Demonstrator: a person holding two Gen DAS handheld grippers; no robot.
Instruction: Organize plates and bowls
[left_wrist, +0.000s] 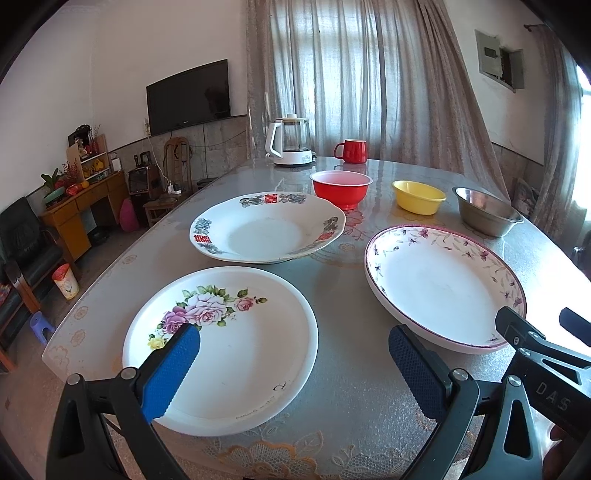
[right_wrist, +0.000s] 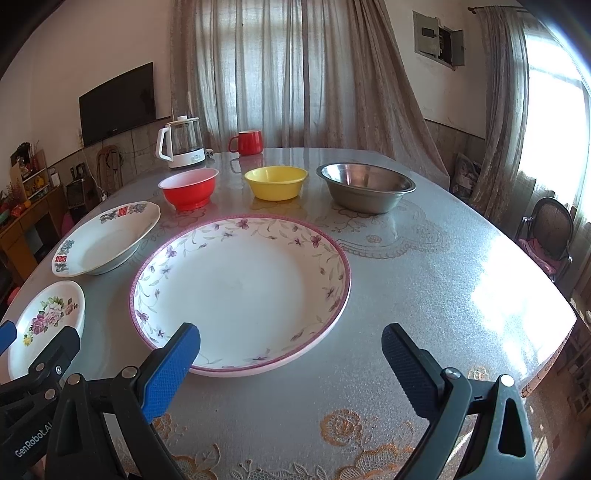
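Three plates lie on the table (left_wrist: 347, 295): a rose-print plate (left_wrist: 236, 354) (right_wrist: 44, 325) nearest the left, a plate with red characters (left_wrist: 266, 230) (right_wrist: 107, 240) behind it, and a purple-vine plate (left_wrist: 443, 284) (right_wrist: 243, 291) on the right. Behind them stand a red bowl (left_wrist: 341, 188) (right_wrist: 189, 187), a yellow bowl (left_wrist: 418, 196) (right_wrist: 276, 181) and a steel bowl (left_wrist: 485, 210) (right_wrist: 365, 186). My left gripper (left_wrist: 293, 339) hangs open over the rose plate's near side. My right gripper (right_wrist: 291, 341) is open at the vine plate's near rim. Both hold nothing.
At the table's far edge sit a white kettle (left_wrist: 290, 142) (right_wrist: 181, 144) and a red mug (left_wrist: 352, 150) (right_wrist: 248, 142). Curtains hang behind. Beyond the left table edge are a desk (left_wrist: 77, 210), a black chair and a small bin (left_wrist: 65, 282). A chair (right_wrist: 550, 236) stands at the right.
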